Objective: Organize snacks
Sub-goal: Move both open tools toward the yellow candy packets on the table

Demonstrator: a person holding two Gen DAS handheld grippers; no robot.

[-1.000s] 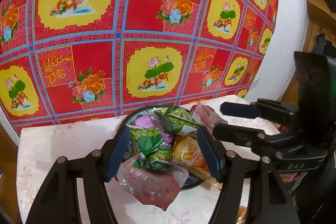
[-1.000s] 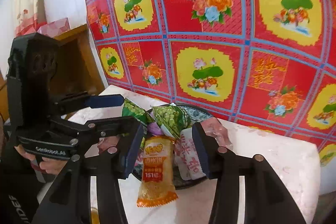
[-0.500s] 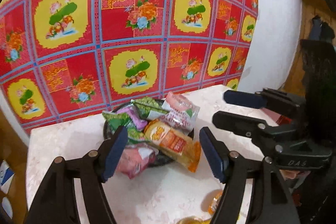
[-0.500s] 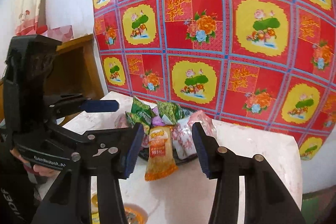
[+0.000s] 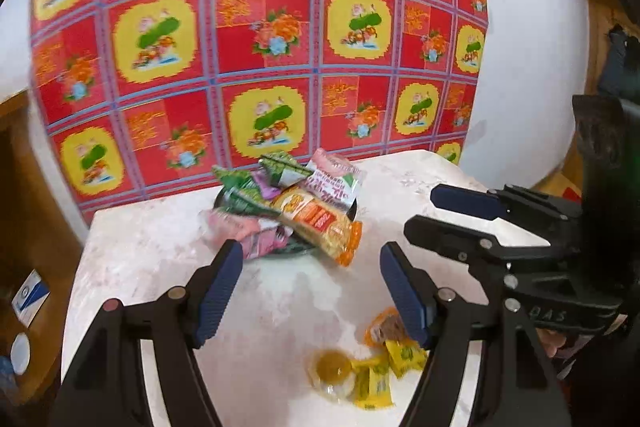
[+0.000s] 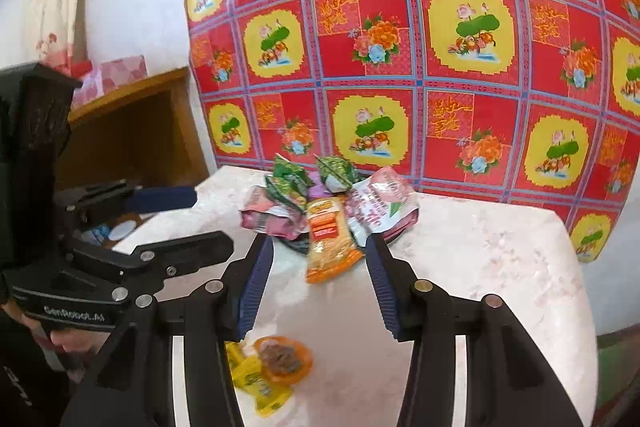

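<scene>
Both the left gripper (image 5: 310, 291) and right gripper (image 6: 318, 281) hang spread and empty, probably because loose yellow candies (image 5: 372, 379) need gathering toward the heaped snack dish (image 5: 298, 249).

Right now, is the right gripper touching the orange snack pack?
Apart. In the right wrist view, bare table separates the open right gripper from the orange snack pack.

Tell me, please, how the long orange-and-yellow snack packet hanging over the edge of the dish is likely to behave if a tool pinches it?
The orange-and-yellow packet looks like thin glossy film, so probably light and slippery. It overhangs the dark dish, so a pull may slide it off easily. Its contents might crush.
</scene>
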